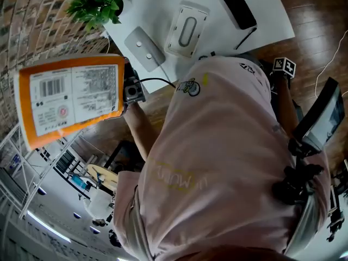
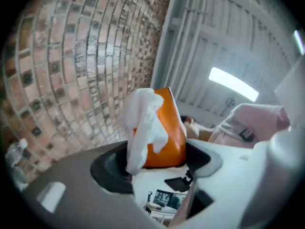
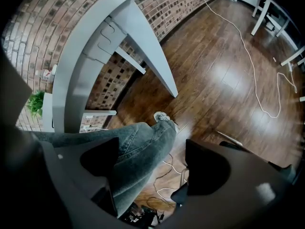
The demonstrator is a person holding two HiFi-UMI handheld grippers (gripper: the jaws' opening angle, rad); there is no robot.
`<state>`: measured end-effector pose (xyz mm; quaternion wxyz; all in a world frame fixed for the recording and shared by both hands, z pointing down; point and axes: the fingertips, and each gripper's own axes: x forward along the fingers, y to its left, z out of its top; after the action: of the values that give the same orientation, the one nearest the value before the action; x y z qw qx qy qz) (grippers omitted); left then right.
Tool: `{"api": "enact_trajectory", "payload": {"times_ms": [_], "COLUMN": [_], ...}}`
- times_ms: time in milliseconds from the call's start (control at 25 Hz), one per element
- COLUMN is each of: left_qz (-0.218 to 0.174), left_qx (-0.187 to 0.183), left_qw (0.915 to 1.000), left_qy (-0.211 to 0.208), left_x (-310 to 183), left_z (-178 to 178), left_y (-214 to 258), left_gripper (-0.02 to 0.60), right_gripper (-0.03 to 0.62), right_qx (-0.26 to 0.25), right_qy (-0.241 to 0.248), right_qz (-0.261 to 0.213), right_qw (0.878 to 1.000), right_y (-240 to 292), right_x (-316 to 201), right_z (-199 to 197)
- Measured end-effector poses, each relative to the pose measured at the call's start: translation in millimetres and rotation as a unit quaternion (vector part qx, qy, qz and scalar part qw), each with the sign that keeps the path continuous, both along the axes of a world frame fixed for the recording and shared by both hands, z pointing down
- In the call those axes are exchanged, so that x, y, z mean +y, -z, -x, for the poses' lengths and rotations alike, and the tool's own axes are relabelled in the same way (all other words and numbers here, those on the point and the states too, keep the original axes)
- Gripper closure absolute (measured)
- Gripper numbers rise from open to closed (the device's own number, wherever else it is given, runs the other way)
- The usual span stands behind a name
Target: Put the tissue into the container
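Two hand-held grippers. My left hand-held gripper (image 2: 157,165) clamps an orange tissue pack (image 2: 167,137) with a white tissue (image 2: 143,123) poking out; its barcode label (image 1: 73,98) print is unreadable. A white container (image 1: 186,30) sits on the table (image 1: 147,4) at 12 o'clock. My right hand-held gripper (image 3: 152,165) gapes wide, empty.

A red-brown brick wall (image 2: 71,56) stands beside the flat white tabletop (image 1: 147,4). The dark brown wooden floor (image 3: 224,56) is shiny. A long bright ceiling light (image 2: 233,84) glows.

One orange tissue pack (image 1: 70,99), one white tissue (image 2: 143,123). On the surface (image 1: 147,10), around twelve o'clock: one white container (image 1: 186,30), one grey flat device (image 1: 144,48), one black phone (image 1: 239,10), one green plant (image 1: 98,1).
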<state>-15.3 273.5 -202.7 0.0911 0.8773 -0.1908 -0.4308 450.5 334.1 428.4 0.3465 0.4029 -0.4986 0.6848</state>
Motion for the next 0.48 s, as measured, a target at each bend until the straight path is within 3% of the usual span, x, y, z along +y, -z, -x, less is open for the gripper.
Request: {"api": "enact_trajectory", "payload": {"times_ms": [80,160,280,360,400,480], "left_qz": [-0.071,-0.141,-0.231,-0.255,-0.256,-0.236], "left_qx": [0.029,0.062,0.116,0.139,0.139,0.104], "left_qw": [0.9970,0.9876,0.9620,0.9495,0.9492,0.9617], "left_qy": [-0.011,-0.032,-0.089,-0.118,-0.120,-0.094], "left_x": [13,28,59,72,74,70], "left_z": [-4,-7,-2,5,5,-2], "left_y": [50,91,125,130,130,127], "left_gripper": [0.256,0.256,0.256,0.256,0.256,0.256], "right_gripper": [0.163,0.163,0.163,0.164,0.164,0.163], "right_qx": [0.001,0.004,0.002,0.000,-0.001,-0.002], "right_qy": [-0.002,-0.003,0.001,0.005,0.006,0.009], "right_qz": [0.004,0.003,0.000,0.003,0.004,0.004], "right_qw": [1.000,1.000,1.000,1.000,1.000,1.000], "right_y": [0,1,3,4,5,6], "right_x": [0,-2,-4,-3,-2,-2], "right_z": [-2,-3,1,6,8,10]}}
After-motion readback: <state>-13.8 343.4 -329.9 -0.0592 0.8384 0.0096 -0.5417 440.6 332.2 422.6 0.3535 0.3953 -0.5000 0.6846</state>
